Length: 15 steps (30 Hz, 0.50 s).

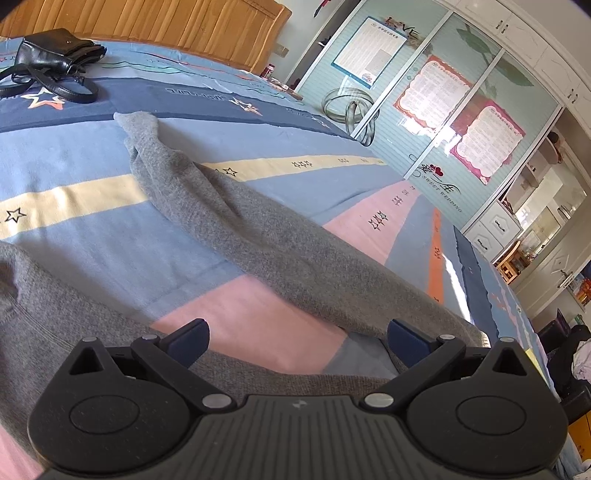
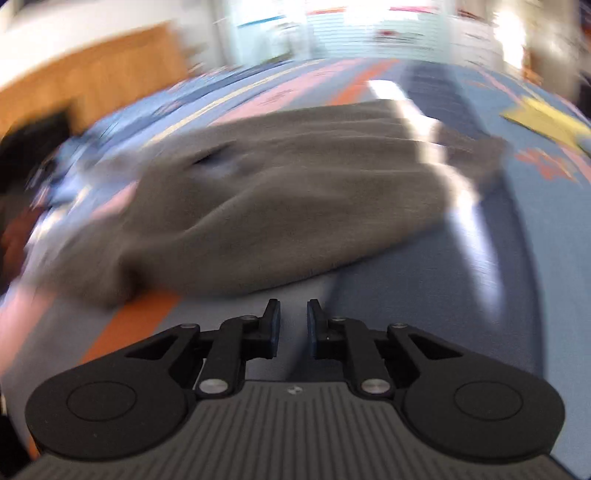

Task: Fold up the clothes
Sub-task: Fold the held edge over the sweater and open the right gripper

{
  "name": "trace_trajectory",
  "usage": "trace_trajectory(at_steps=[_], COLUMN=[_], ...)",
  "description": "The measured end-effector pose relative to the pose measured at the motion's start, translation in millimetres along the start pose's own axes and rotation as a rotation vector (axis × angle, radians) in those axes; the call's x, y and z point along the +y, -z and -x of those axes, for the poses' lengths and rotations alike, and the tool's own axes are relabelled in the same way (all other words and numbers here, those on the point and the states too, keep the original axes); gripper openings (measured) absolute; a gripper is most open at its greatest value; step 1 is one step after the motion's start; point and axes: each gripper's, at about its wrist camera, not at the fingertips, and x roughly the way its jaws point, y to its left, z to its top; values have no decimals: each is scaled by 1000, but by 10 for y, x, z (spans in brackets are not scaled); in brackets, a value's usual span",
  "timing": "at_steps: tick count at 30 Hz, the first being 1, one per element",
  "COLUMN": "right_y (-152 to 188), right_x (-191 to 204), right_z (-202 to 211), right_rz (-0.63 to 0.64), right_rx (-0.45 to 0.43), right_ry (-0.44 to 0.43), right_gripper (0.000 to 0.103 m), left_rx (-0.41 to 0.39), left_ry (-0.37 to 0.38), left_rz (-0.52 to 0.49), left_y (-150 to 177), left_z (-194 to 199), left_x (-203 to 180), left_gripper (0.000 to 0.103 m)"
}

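Observation:
A grey knitted sweater [image 1: 280, 243] lies spread on the striped bedspread [image 1: 74, 155], one sleeve [image 1: 147, 147] stretched toward the headboard. My left gripper [image 1: 299, 341] hovers just above the sweater's near part, jaws wide open, with nothing between its blue pads [image 1: 192, 341]. The right wrist view is smeared by motion. There the sweater [image 2: 295, 199] lies bunched in the middle of the bed. My right gripper [image 2: 293, 325] is short of the sweater's near edge, over bare bedspread [image 2: 406, 295]. Its pads stand a narrow gap apart and grip nothing.
A black leather handbag [image 1: 55, 59] with loose straps sits near the wooden headboard [image 1: 166, 26]. A wardrobe with sliding doors and posters [image 1: 424, 96] stands past the bed's far side. Something yellow [image 2: 546, 118] lies on the bed at the right.

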Motion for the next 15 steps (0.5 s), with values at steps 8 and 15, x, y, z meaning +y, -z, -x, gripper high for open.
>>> trace_trajectory(at_steps=[8,15], right_y=[59,286], right_x=[-82,775], right_z=[10,44], right_rz=[-107,87], right_rx=[-66,9], right_ry=[134,-220], right_gripper=[29,30], left_rx=[96,148], left_ry=[46,101], left_rz=[-167,-251], left_y=[-12,64], left_z=[-51,14], left_x=[34,127], left_gripper=[102,102])
